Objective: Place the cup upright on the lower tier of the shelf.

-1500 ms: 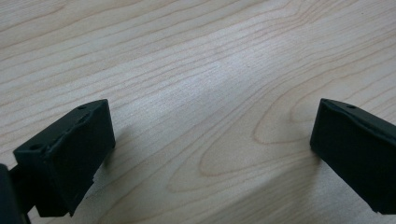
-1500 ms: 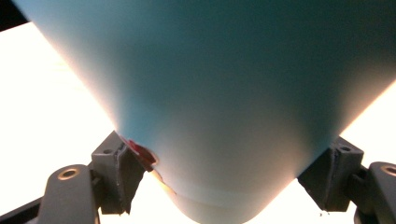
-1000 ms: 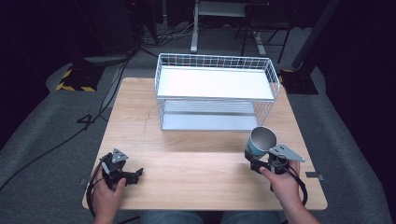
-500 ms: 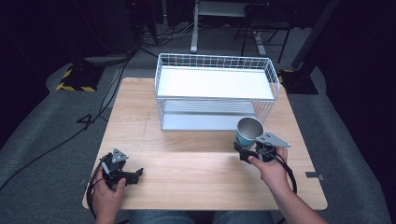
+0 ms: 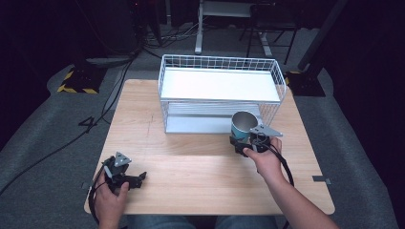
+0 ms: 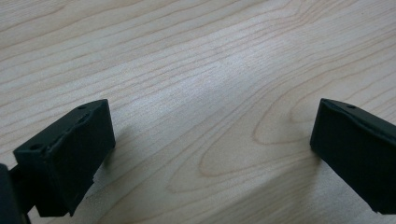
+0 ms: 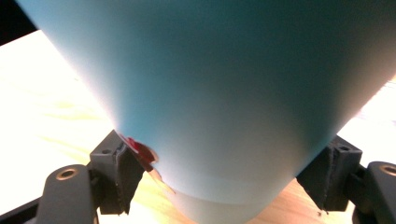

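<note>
A teal cup [image 5: 243,125] with a shiny metal inside is held above the wooden table [image 5: 191,162], right in front of the white wire rack [image 5: 220,90]. My right gripper [image 5: 242,143] is shut on the cup's lower part. The right gripper view has the teal cup [image 7: 224,93] wall up close, with a black jaw pressed on each side of its base. My left gripper [image 5: 136,180] rests at the table's front left in a hand. In the left gripper view its jaws stand wide apart over bare wood [image 6: 205,102], holding nothing.
The wire rack has a white upper shelf [image 5: 219,85] and a lower shelf [image 5: 205,119] beneath it. It stands at the table's far middle. Dark floor, cables [image 5: 114,95] and chair legs lie beyond the table.
My right gripper has carried the cup left and away from the person, from the table's right side up to the rack's front. The left gripper has stayed put.
</note>
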`<move>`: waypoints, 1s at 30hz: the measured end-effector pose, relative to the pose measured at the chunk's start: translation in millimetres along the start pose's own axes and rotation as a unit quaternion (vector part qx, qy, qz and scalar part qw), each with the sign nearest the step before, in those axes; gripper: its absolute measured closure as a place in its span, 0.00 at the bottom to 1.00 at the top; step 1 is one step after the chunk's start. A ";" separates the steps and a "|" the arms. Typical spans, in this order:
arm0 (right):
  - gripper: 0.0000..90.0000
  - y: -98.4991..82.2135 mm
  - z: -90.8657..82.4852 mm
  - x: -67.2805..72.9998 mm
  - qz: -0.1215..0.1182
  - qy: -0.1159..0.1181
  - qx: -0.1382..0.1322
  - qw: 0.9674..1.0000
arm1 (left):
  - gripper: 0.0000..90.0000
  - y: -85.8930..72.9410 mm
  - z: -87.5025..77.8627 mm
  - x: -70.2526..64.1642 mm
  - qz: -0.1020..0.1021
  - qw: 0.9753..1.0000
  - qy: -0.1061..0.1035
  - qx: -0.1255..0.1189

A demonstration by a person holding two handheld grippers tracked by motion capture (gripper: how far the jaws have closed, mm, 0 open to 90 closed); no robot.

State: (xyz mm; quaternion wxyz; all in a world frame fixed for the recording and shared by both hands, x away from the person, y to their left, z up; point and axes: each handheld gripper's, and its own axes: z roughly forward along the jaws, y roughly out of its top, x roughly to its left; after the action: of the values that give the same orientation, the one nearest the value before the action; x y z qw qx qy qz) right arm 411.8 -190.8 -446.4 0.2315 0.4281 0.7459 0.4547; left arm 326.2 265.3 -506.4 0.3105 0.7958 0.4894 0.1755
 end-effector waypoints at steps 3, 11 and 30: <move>0.28 3.6 8.3 0.9 0.001 -0.001 0.004 1.000 | 0.00 0.0 0.0 0.0 0.000 1.000 0.000 0.000; 0.28 13.6 29.9 4.5 0.005 -0.009 0.010 1.000 | 0.00 0.4 0.1 0.5 0.002 1.000 0.000 0.001; 0.28 24.8 79.7 13.4 0.003 -0.033 0.009 0.999 | 0.00 0.4 0.1 0.5 0.002 1.000 0.000 0.001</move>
State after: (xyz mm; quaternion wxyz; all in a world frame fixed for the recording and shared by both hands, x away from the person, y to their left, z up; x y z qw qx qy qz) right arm 473.9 -135.6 -462.3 0.2505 0.4469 0.7409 0.4342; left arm 326.7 265.6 -506.2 0.3099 0.7971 0.4877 0.1755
